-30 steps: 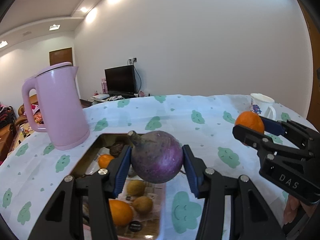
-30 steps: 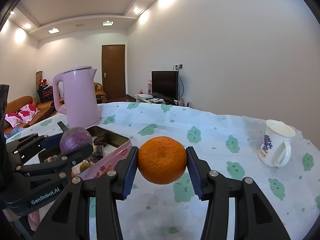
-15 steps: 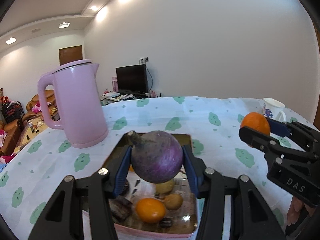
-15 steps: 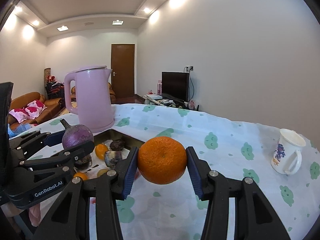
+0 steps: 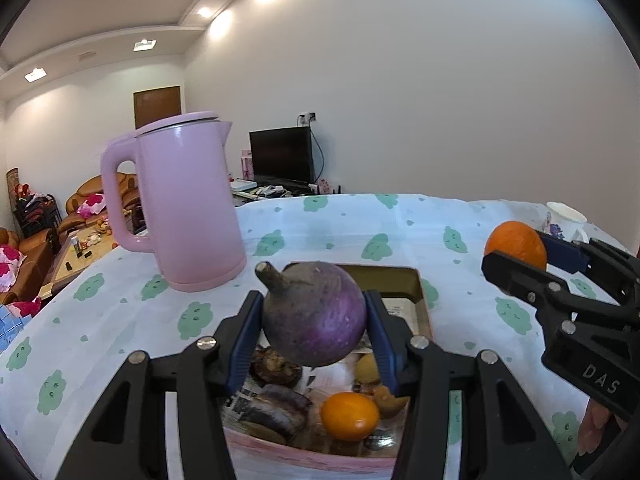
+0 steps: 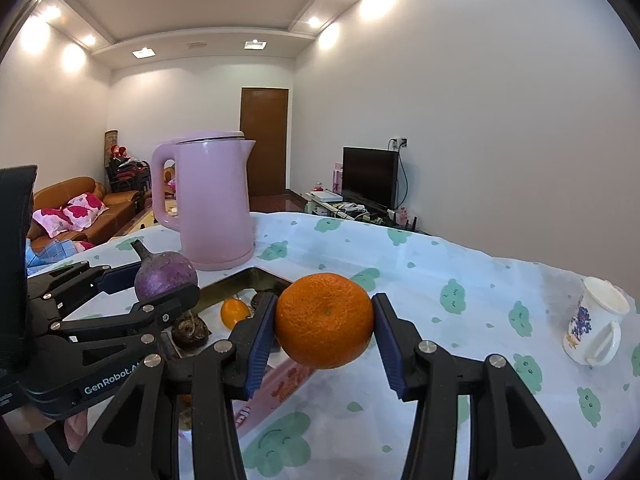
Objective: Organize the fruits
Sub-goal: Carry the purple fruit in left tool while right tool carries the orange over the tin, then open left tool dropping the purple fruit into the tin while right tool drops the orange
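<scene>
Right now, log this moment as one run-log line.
left gripper: shut on purple fruit, above tray | right gripper: shut on orange, above tablecloth | kettle: behind tray

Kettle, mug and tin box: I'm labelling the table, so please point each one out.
pink kettle [image 6: 214, 204]: right wrist view, middle of its body.
white mug [image 6: 592, 322]: right wrist view, its side by the purple print.
tin box [image 5: 416, 294]: left wrist view, far right corner of its inner wall.
</scene>
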The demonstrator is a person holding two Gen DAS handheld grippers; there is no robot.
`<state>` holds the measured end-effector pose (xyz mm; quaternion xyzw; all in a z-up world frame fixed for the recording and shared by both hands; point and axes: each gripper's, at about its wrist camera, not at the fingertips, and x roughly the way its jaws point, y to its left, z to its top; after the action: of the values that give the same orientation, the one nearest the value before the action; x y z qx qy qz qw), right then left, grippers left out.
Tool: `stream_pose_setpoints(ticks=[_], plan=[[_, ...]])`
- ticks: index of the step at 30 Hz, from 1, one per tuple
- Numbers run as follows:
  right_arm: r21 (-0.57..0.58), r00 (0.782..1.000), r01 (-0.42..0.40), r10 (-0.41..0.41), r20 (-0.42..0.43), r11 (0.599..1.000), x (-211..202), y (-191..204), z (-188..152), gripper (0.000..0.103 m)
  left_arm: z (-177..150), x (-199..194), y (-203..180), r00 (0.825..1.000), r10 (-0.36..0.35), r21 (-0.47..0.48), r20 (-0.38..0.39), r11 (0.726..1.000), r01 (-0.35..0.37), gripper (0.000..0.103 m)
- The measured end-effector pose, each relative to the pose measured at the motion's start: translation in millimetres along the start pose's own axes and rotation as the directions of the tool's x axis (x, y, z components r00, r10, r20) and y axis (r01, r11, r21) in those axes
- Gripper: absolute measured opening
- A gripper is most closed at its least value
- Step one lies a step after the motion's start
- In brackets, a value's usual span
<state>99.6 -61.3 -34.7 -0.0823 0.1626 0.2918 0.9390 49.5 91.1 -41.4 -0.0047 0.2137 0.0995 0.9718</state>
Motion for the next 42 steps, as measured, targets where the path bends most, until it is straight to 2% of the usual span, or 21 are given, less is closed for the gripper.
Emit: stream_pose_setpoints(ticks=[21,30,35,39,42], plan=[[-0.039,0.997,-0.074,0.073,-0.021,0.996,30,38,10,0.05,-3,8,38,0.997,0.069,-0.034,-0.02,0.997,-0.07,0.053],[-0.036,0.985,-0.121,0.116,-0.124,0.992,61,51,-2,0.05,-10,21,51,0.994,0.075,-0.043,-0.076,0.996,-0.079,0.053],[-0.043,0.968,-0.155,0.142,-0.208,0.987,75,57,-9,0.05,-17,32,49,0.99,0.054,-0.024,-0.134,0.998,-0.058,0.053],[-0.063,0.966,-0.148,0.13,-0.224,0.987,75,63,-11,0.052,-15,27,49,0.992,0.069,-0.02,-0.105,0.997,-0.071,0.055],[-0.06,0.97,-0.131,0.116,-0.215,0.99,72,61,-10,0.058,-15,24,51,0.993,0.063,-0.028,-0.098,0.997,-0.066,0.056]])
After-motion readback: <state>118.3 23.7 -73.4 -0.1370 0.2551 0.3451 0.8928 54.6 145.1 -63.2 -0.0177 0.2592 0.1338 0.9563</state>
